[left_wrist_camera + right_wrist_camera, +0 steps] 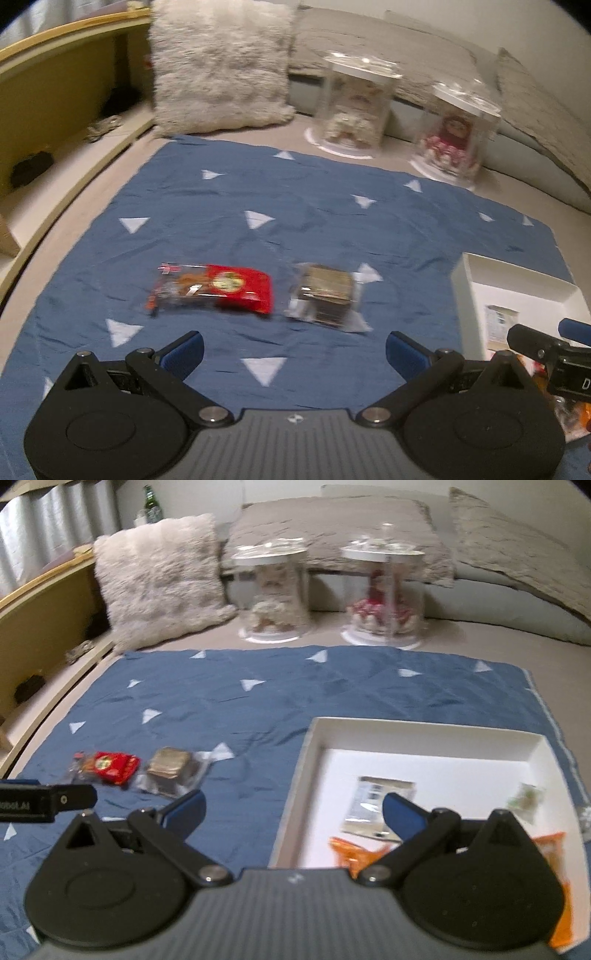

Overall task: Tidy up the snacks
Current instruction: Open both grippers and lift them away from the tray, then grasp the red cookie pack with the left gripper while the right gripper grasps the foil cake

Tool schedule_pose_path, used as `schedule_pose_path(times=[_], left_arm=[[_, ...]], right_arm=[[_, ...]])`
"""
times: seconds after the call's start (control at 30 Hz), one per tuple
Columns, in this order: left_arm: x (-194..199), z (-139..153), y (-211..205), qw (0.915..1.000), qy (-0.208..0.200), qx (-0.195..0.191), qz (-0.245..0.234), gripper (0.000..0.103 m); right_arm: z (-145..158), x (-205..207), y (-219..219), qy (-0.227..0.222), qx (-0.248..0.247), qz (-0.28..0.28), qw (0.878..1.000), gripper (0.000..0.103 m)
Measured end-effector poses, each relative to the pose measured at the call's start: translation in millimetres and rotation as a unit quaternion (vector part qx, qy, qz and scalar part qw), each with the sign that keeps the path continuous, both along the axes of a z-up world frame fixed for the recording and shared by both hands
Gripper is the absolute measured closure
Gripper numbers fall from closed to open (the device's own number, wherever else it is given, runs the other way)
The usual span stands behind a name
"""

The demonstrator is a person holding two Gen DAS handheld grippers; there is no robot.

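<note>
Two spread-wide, empty grippers, left gripper (pixel 294 349) and right gripper (pixel 293 808), hover over a blue cloth (pixel 229 192) on a bed.

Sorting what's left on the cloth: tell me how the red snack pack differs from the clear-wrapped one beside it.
The red snack pack is mostly opaque red with a round label; the clear-wrapped pack shows a brownish block inside. The red one looks longer and flatter, the clear one squarer and thicker. Both lie on the blue cloth, outside the white tray.
</note>
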State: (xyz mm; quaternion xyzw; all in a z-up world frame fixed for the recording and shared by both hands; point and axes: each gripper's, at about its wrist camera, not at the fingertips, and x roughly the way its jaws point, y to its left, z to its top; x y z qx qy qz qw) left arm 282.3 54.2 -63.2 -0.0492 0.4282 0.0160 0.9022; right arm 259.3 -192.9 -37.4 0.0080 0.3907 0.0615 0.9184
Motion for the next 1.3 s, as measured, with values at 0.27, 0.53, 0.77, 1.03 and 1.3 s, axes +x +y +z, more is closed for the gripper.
schedule_pose_path(times=[0.27, 0.53, 0.77, 1.03, 1.3], left_arm=[[12.3, -13.6, 37.6, 0.9988, 0.002, -0.001, 0.049, 0.0], [45.3, -32.7, 57.2, 0.9944, 0.002, -0.031, 0.101, 0.0], [73.3, -52.1, 75.1, 0.9783, -0.006, -0.093, 0.185, 0.0], [96.6, -77.0, 93.0, 0.9615, 0.015, -0.095, 0.257, 0.0], [108.3, -90.0, 82.4, 0.9546, 0.035, -0.095, 0.28, 0.0]], right_arm=[[-16.9, 27.0, 38.4, 0.01, 0.007, 0.028, 1.0, 0.0], [-33.2, 55.2, 56.8, 0.013, 0.03, 0.027, 0.999, 0.0], [-55.0, 92.9, 68.4, 0.029, 0.094, -0.001, 0.995, 0.0], [-86.4, 127.2, 88.2, 0.057, 0.12, -0.011, 0.991, 0.0], [-114.9, 143.7, 105.6, 0.08, 0.113, 0.0, 0.99, 0.001]])
